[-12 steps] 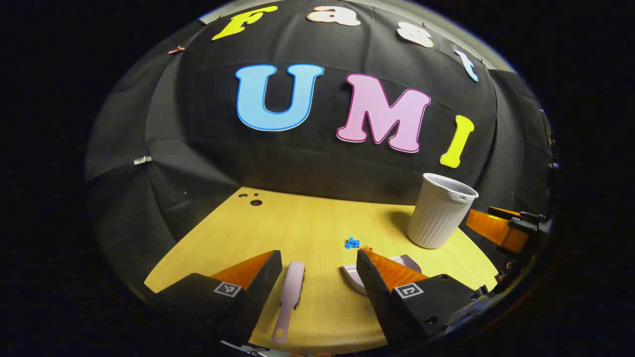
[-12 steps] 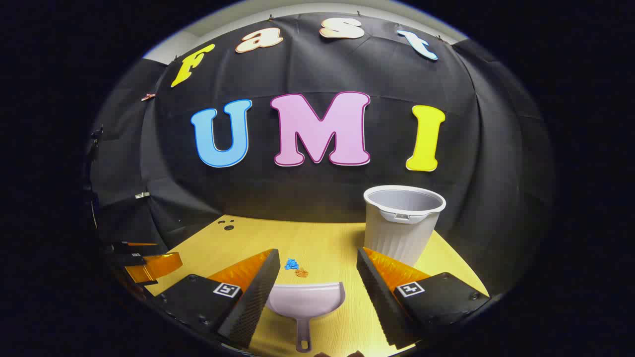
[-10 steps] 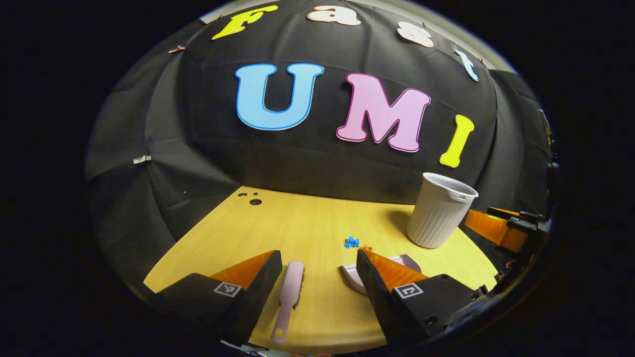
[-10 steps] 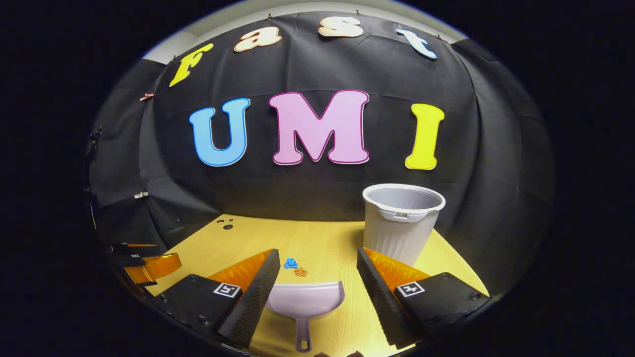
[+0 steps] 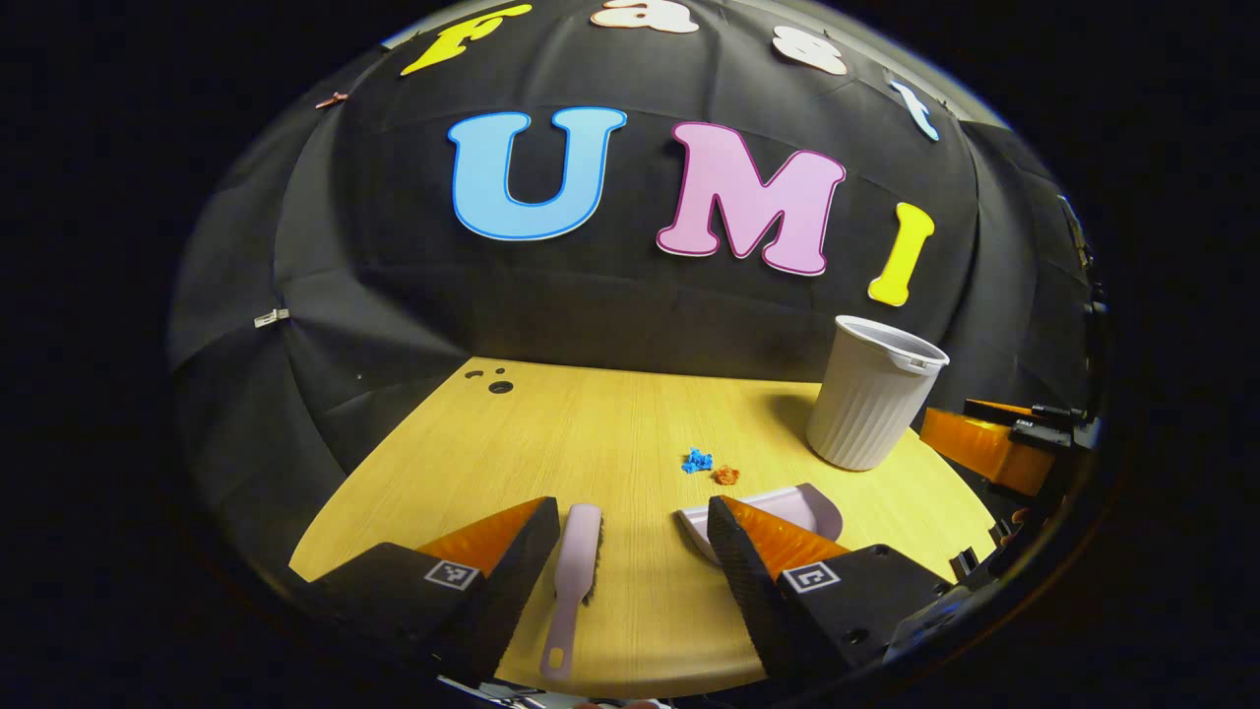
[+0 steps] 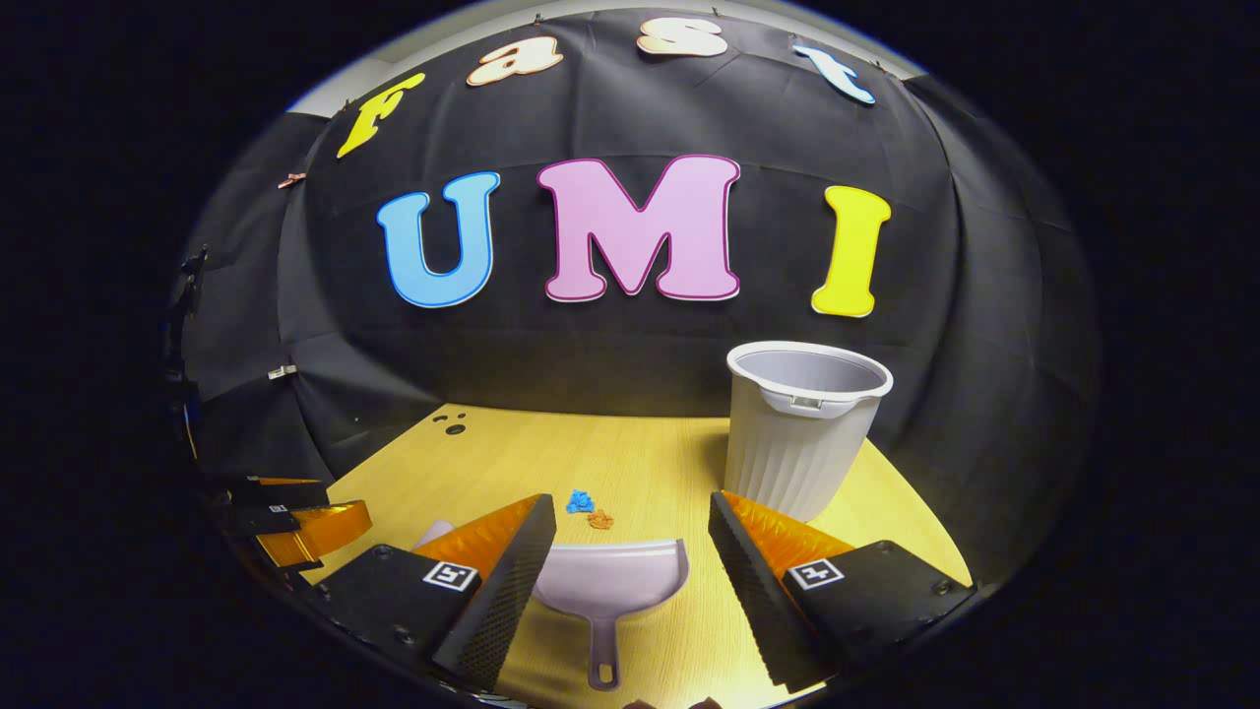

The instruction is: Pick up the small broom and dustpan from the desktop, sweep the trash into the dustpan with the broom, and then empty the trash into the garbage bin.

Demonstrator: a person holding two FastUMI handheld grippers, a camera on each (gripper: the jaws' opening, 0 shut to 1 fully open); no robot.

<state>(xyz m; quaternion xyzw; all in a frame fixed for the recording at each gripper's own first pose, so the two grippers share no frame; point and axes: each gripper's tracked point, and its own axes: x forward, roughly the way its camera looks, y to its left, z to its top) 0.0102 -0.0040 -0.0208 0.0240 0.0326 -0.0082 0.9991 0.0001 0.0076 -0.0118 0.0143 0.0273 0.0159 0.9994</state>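
Wooden desktop point(image 5: 591, 433) carries the small broom point(image 5: 574, 566) between the wide-open, empty left gripper point(image 5: 630, 571), and the dustpan point(image 6: 608, 589) between the equally open, empty right gripper point(image 6: 630, 581). Trash point(image 5: 709, 467) lies just beyond, near the garbage bin point(image 6: 802, 433). I think each gripper should descend straight and close on the handle, not the head.

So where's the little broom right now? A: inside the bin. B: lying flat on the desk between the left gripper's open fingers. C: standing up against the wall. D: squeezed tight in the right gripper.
B: in the left gripper view the broom lies flat on the desk between the left gripper's open fingers, neither finger touching it.
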